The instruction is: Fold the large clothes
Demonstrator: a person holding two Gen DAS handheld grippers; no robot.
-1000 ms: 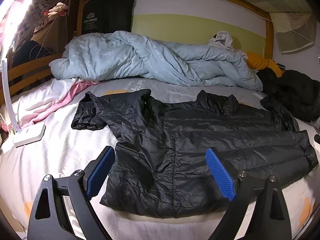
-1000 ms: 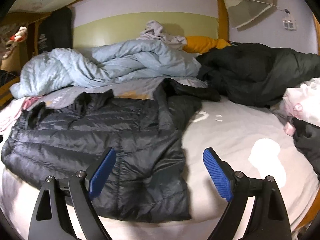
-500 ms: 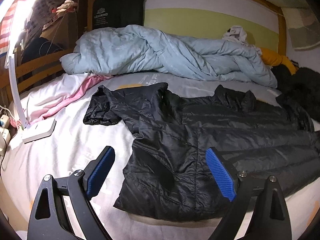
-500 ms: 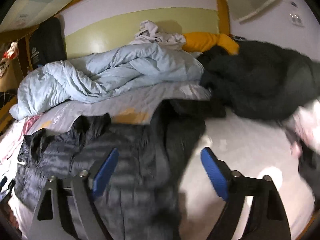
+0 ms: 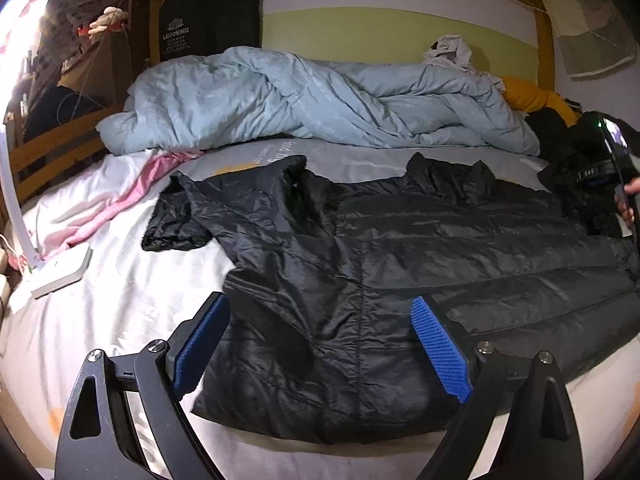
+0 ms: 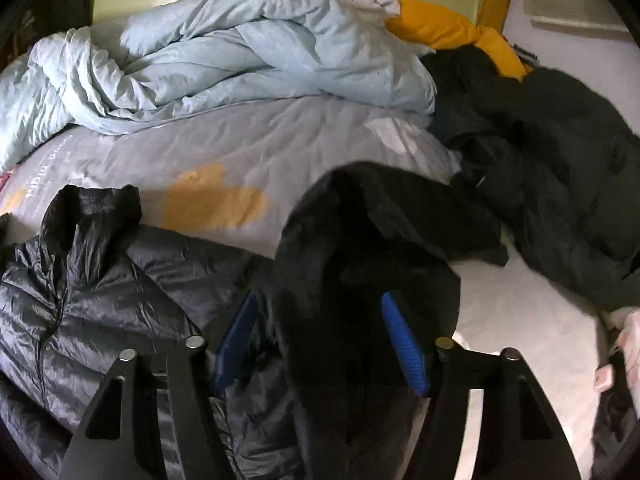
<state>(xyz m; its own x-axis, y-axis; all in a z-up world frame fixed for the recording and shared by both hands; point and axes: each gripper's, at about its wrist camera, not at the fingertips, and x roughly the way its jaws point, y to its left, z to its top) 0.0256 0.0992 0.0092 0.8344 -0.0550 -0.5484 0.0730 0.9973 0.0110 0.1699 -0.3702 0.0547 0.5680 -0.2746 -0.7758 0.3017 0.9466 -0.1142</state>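
Observation:
A black puffer jacket (image 5: 400, 248) lies spread flat on the bed, collar toward the far side and sleeves out to both sides. My left gripper (image 5: 320, 304) hovers open over its lower left part, nothing between the pads. My right gripper (image 6: 318, 300) is over the jacket's (image 6: 80, 312) right sleeve (image 6: 360, 240). Its jaws are closing with the sleeve's dark cloth between them, and the left pad still stands clear of the fabric. At the right edge of the left wrist view a person's hand (image 5: 628, 200) holds that tool.
A crumpled light-blue duvet (image 5: 300, 100) fills the back of the bed. Pink cloth (image 5: 132, 200) and a white lamp base (image 5: 60, 272) lie at the left, by the wooden frame (image 5: 52, 148). Another dark coat (image 6: 560, 180) and an orange pillow (image 6: 452, 32) lie right.
My right gripper has swept forward over the jacket to its right sleeve, tipped down, and its jaws have narrowed around the sleeve. The left gripper has stayed open and almost still.

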